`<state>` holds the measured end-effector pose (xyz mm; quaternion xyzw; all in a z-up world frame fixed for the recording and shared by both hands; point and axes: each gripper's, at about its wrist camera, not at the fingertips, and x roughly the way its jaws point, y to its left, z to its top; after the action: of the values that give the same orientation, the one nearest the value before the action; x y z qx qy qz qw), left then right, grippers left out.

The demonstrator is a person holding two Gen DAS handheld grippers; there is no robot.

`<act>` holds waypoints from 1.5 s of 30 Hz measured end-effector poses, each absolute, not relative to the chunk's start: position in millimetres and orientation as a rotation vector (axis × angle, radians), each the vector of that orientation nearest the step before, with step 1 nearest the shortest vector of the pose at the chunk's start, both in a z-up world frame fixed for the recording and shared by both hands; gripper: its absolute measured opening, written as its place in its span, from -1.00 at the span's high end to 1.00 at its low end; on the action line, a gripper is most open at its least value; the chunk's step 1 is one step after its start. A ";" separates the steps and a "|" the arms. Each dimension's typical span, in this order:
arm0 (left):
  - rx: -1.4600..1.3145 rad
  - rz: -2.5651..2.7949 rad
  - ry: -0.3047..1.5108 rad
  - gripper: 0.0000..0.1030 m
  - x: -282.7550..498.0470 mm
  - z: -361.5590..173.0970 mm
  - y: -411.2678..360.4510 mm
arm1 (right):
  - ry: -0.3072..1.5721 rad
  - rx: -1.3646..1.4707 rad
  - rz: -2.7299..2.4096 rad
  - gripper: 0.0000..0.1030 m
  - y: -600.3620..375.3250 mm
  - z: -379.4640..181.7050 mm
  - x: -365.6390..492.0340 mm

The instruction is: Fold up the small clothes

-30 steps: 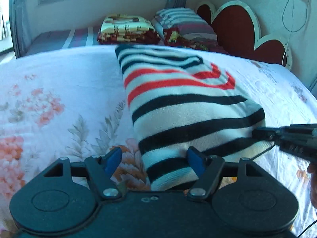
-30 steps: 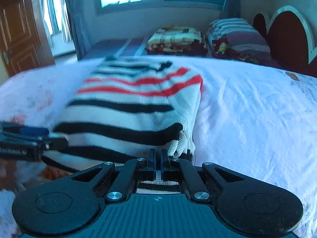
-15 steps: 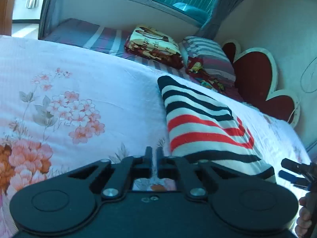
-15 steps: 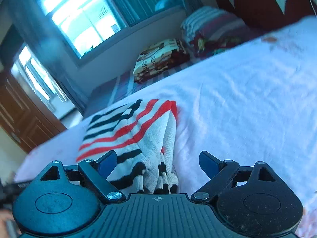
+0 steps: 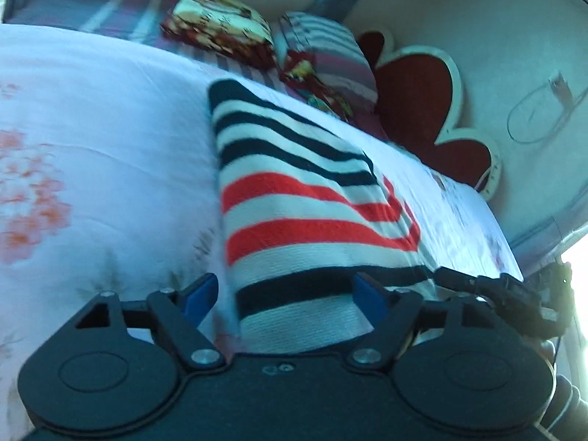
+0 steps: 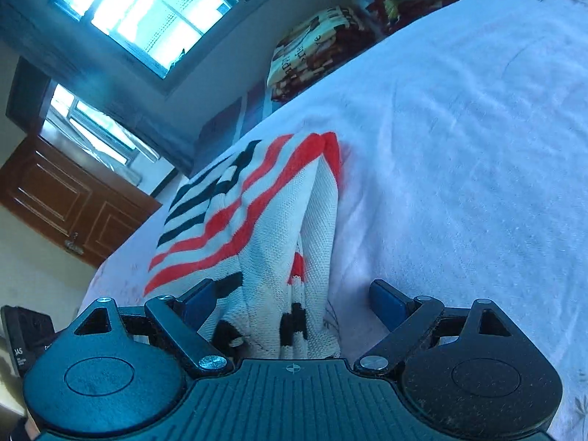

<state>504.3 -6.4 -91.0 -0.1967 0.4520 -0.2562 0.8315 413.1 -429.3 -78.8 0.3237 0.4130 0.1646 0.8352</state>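
A small knitted sweater (image 5: 305,213) with white, black and red stripes lies folded lengthwise on the bed. My left gripper (image 5: 286,296) is open, its blue pads on either side of the sweater's near end. In the right wrist view the sweater (image 6: 257,220) shows its folded layers, and my right gripper (image 6: 290,299) is open around its near edge. The right gripper (image 5: 496,286) also shows at the right of the left wrist view.
The bed has a white sheet (image 6: 459,147) with a pink flower print (image 5: 29,198). Folded blankets (image 5: 220,33) and striped pillows (image 5: 327,55) lie by the red heart-shaped headboard (image 5: 415,103). A window (image 6: 143,11) and a brown door (image 6: 66,202) stand beyond.
My left gripper shut, then opened again around the sweater's near end. My right gripper let go of the sweater's edge, opened and tilted.
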 end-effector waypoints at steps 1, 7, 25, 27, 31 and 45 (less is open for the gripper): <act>-0.424 -0.550 0.963 -0.54 506.9 -92.5 -6.9 | 0.873 0.690 0.360 -0.74 -430.1 -79.4 412.7; -0.476 -0.566 0.980 -0.56 515.0 -105.1 -6.6 | 0.900 0.599 0.446 -0.70 -415.1 -74.1 419.9; -0.311 -0.567 0.992 -0.49 518.9 -93.2 -37.8 | 0.896 0.300 0.353 0.09 -376.6 -61.9 427.2; -0.248 -0.557 0.967 -0.37 514.4 -89.7 -45.5 | 0.885 0.254 0.335 0.23 -367.3 -57.6 423.3; -0.168 -0.549 0.900 0.03 500.5 -71.9 -53.5 | 0.847 0.161 0.304 0.35 -341.3 -47.2 415.0; -0.095 -0.546 0.783 0.08 452.7 -13.3 -20.7 | 0.717 0.028 0.340 0.37 -256.8 11.8 376.1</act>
<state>452.7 -20.7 -13.2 -0.0459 0.3766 -0.2625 0.8872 376.1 -256.8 11.8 0.0137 0.3492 0.1657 0.9222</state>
